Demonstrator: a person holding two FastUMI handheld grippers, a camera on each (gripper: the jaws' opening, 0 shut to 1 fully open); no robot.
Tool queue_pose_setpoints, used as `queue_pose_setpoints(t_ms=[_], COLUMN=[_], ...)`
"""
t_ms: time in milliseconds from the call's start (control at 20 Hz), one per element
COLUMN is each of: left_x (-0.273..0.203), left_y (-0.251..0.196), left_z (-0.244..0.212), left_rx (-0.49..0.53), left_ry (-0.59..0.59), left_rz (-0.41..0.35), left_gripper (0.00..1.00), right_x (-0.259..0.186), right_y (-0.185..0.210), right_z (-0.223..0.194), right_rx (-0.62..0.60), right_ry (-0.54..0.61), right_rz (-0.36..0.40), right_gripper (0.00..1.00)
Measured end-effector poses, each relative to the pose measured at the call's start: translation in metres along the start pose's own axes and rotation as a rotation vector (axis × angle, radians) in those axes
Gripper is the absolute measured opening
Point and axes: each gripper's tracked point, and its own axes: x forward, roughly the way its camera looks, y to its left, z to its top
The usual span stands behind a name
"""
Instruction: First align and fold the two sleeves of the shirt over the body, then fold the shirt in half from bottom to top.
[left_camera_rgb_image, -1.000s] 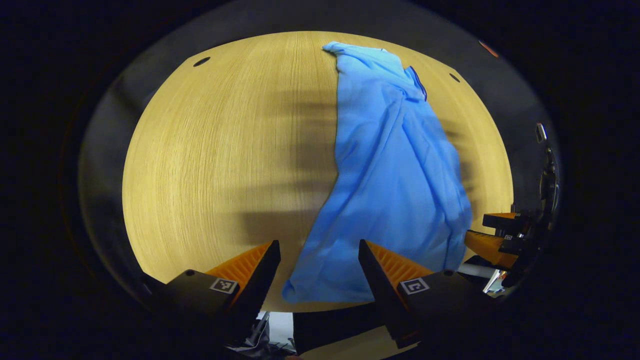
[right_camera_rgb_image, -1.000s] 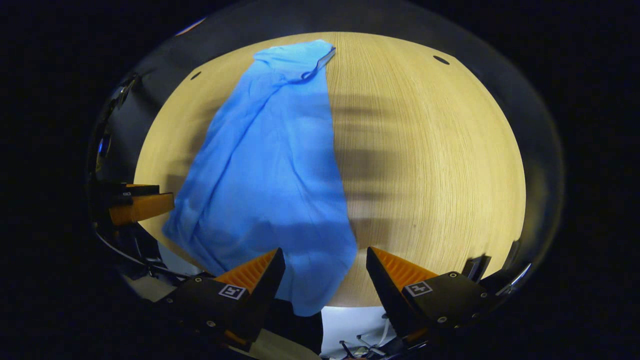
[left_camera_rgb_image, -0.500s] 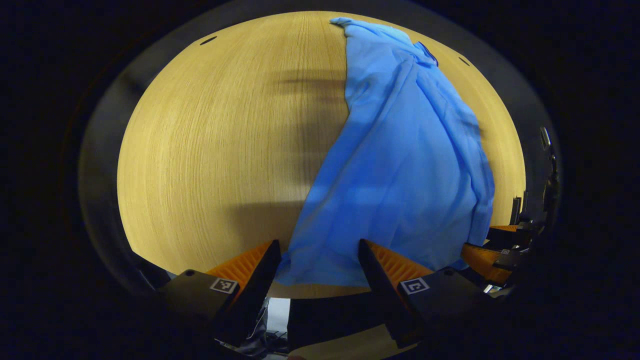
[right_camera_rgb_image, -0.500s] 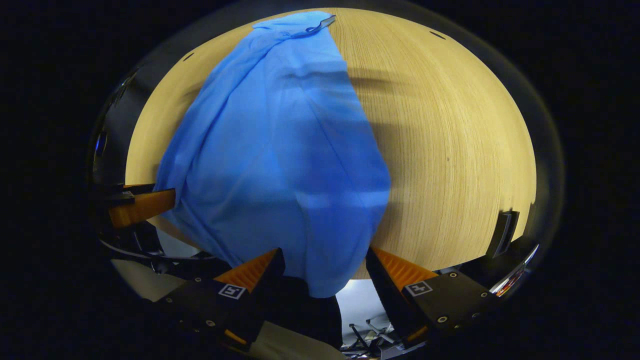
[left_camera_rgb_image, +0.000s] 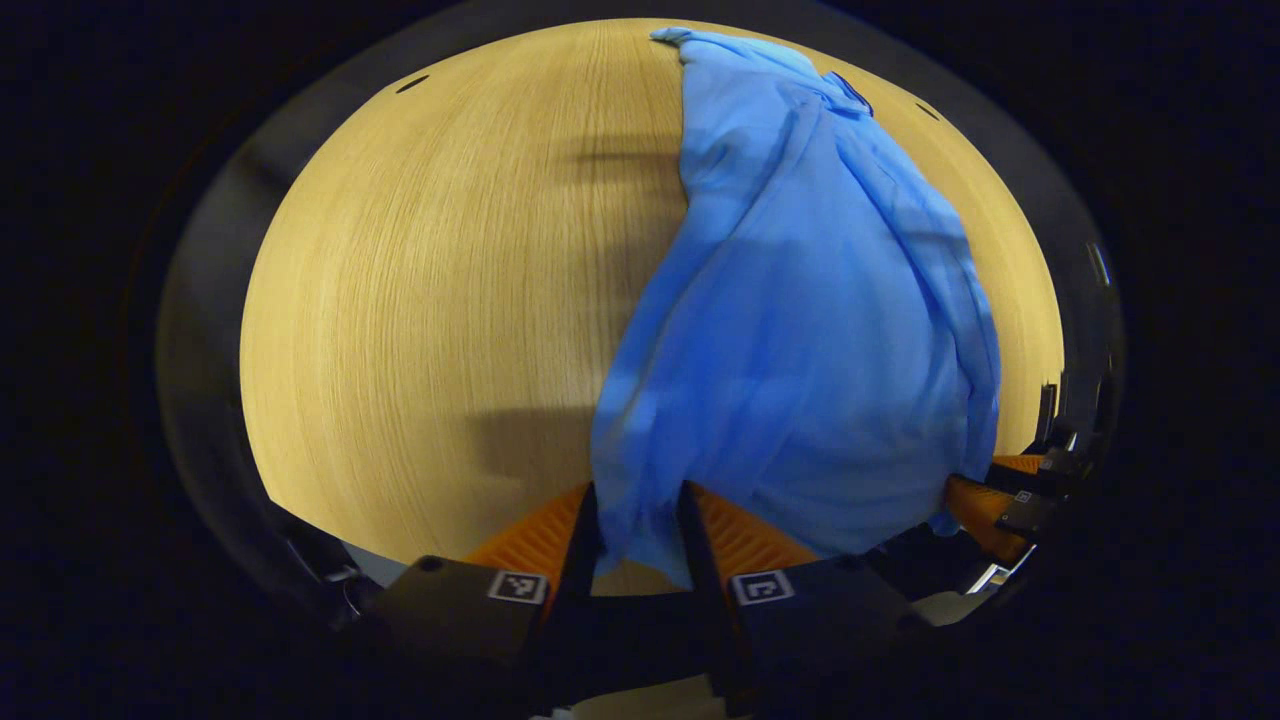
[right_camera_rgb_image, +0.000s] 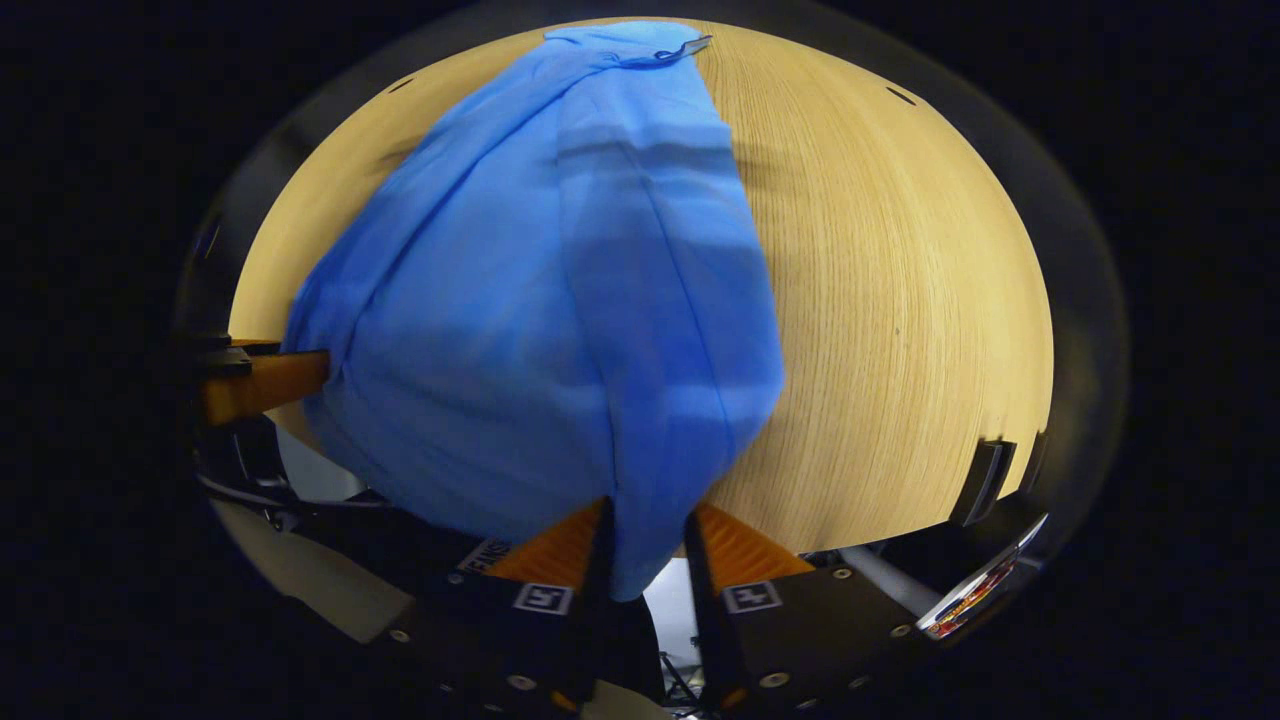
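Pinching the blue shirt's near hem — left tongs, right tongs — sleeves seemingly hidden in folds.

The shirt hem tucks out of sight between the right gripper fingers (folded sleeves lie hidden under bunched cloth).

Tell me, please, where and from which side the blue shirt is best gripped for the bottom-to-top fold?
Grip the blue shirt at its two bottom hem corners, coming from the near table edge. It lies lengthwise with the collar at the far end. The left gripper and right gripper each have hem cloth between closed fingers there.
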Motion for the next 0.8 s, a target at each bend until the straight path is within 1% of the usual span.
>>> queue_pose_setpoints(t_ms=[50, 100, 150, 200, 250, 350, 450, 500, 550, 600, 650, 700, 800], left_x=[0.002, 0.003, 0.006, 0.008, 0.010, 0.014, 0.015, 0.009, 0.000, 0.004, -0.008, -0.001, -0.013], left_y=[0.001, 0.001, 0.003, 0.003, 0.004, 0.005, 0.004, -0.001, -0.006, 0.000, -0.004, -0.004, -0.002], left_z=[0.003, 0.006, 0.009, 0.014, 0.019, 0.028, 0.041, 0.042, 0.023, 0.060, 0.073, 0.080, 0.104], left_rx=[-0.009, 0.011, 0.041, 0.035, 0.042, 0.055, 0.051, 0.045, 0.041, 0.028, 0.018, 0.026, 0.034], left_ry=[-0.022, -0.024, -0.036, -0.041, -0.046, -0.054, -0.065, -0.075, -0.086, -0.098, -0.119, -0.144, -0.192], left_rz=[-0.005, -0.010, -0.014, -0.018, -0.017, -0.017, -0.029, -0.033, -0.037, -0.054, -0.061, -0.056, -0.051], left_gripper=[0.33, 0.14, 0.11, 0.11, 0.05, 0.05, 0.05, 0.05, 0.05, 0.05, 0.05, 0.05, 0.05], right_x=[0.001, 0.001, 0.000, 0.000, 0.000, -0.007, -0.017, -0.021, -0.026, -0.031, -0.034, -0.038, -0.045], right_y=[0.001, 0.002, 0.003, 0.004, 0.003, -0.001, -0.010, -0.011, -0.014, -0.017, -0.019, -0.020, -0.024], right_z=[0.001, 0.003, 0.003, 0.002, 0.001, 0.009, 0.028, 0.037, 0.048, 0.059, 0.068, 0.075, 0.093], right_rx=[-0.003, -0.021, -0.030, -0.026, -0.002, 0.038, 0.034, 0.035, 0.033, 0.031, 0.031, 0.030, 0.014], right_ry=[-0.015, -0.026, -0.033, -0.032, -0.023, -0.035, -0.080, -0.104, -0.129, -0.151, -0.164, -0.177, -0.209], right_rz=[0.008, 0.016, 0.030, 0.047, 0.063, 0.079, 0.076, 0.089, 0.088, 0.086, 0.088, 0.091, 0.089], right_gripper=[0.14, 0.05, 0.01, 0.01, 0.01, 0.01, 0.01, 0.00, 0.01, 0.01, 0.01, 0.01, 0.01])
